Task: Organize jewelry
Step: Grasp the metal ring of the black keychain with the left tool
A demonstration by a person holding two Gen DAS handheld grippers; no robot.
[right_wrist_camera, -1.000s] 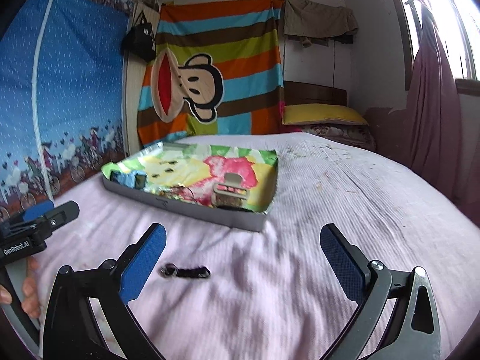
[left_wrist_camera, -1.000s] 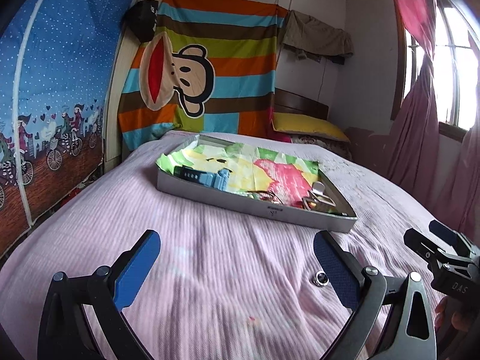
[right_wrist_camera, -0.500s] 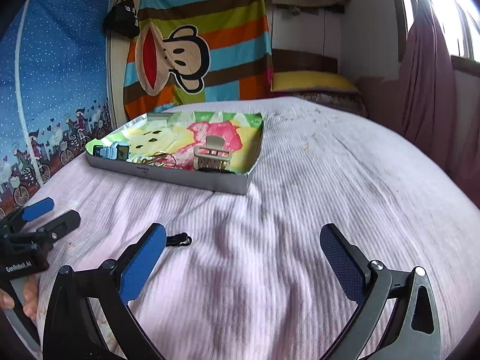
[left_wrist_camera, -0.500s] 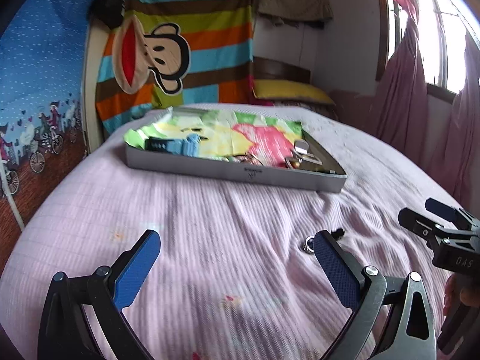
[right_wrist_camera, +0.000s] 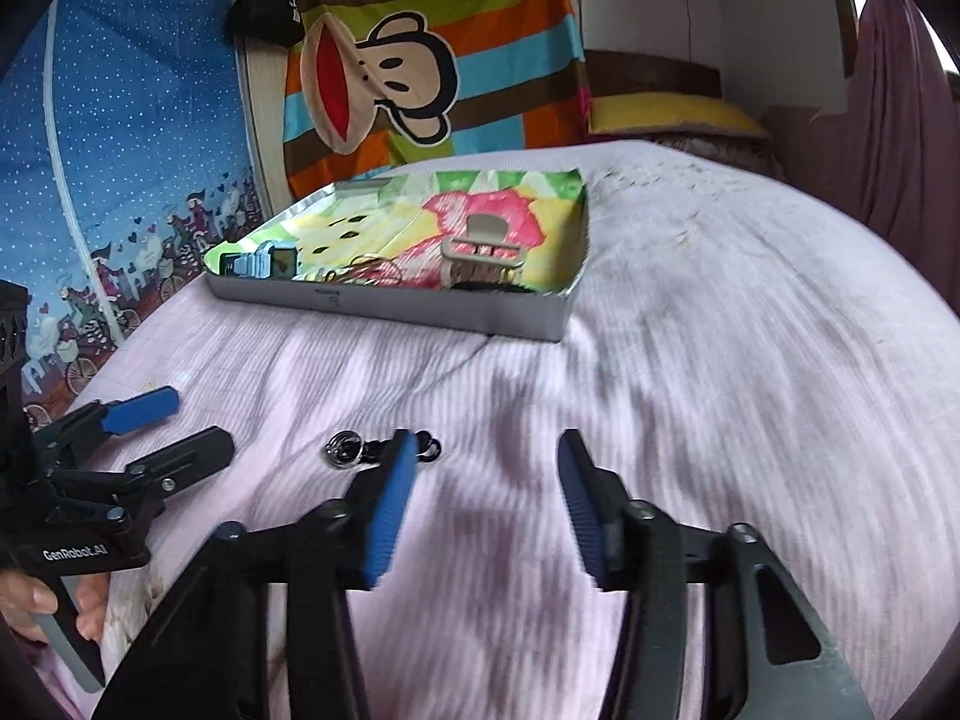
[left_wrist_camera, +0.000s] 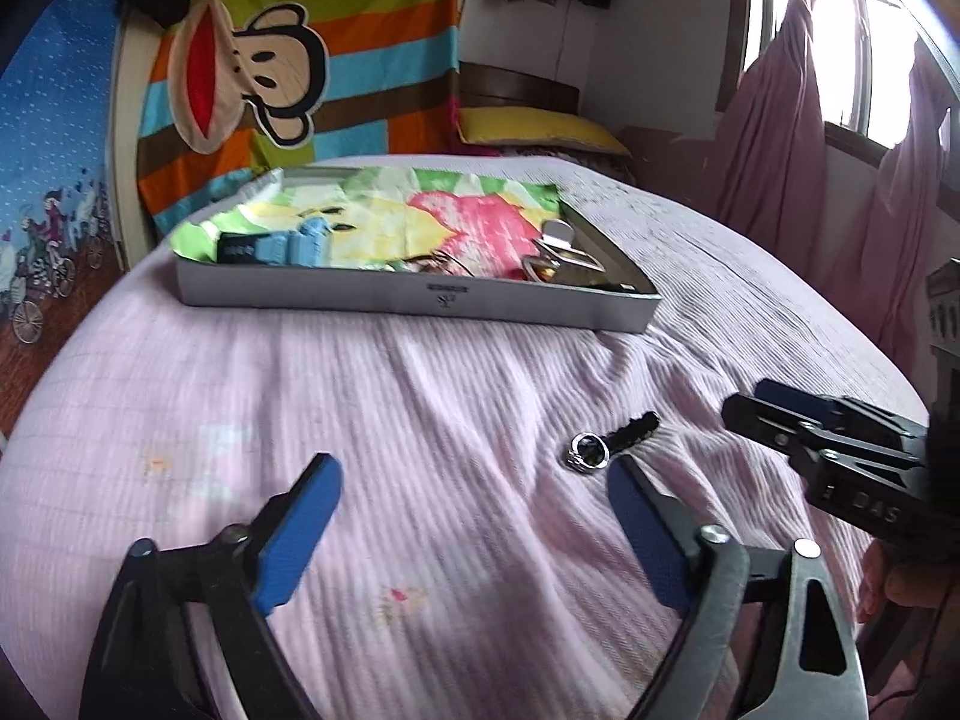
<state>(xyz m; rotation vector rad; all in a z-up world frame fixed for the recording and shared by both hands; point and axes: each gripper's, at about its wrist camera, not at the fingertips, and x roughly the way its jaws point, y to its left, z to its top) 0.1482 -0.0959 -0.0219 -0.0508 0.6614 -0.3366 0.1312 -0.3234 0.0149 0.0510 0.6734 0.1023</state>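
— Where does everything sit, taking the tray (left_wrist_camera: 414, 300) as the mark?

— The tray lies on the bed (left_wrist_camera: 420, 420). Nearer than it, out on the cover, rests a small ring with a strap (left_wrist_camera: 591, 450).

— And inside?

— A watch (left_wrist_camera: 270, 249) at the tray's left end, a hair claw (right_wrist_camera: 483, 252) at its right end, thin hoops (right_wrist_camera: 366, 270) between them.

— Behind the tray?

— A pillow (left_wrist_camera: 534, 126) at the bedhead, a hanging cloth (left_wrist_camera: 300, 60) on the wall.

left claw (left_wrist_camera: 474, 492) agape, right claw (right_wrist_camera: 486, 462) half-spread
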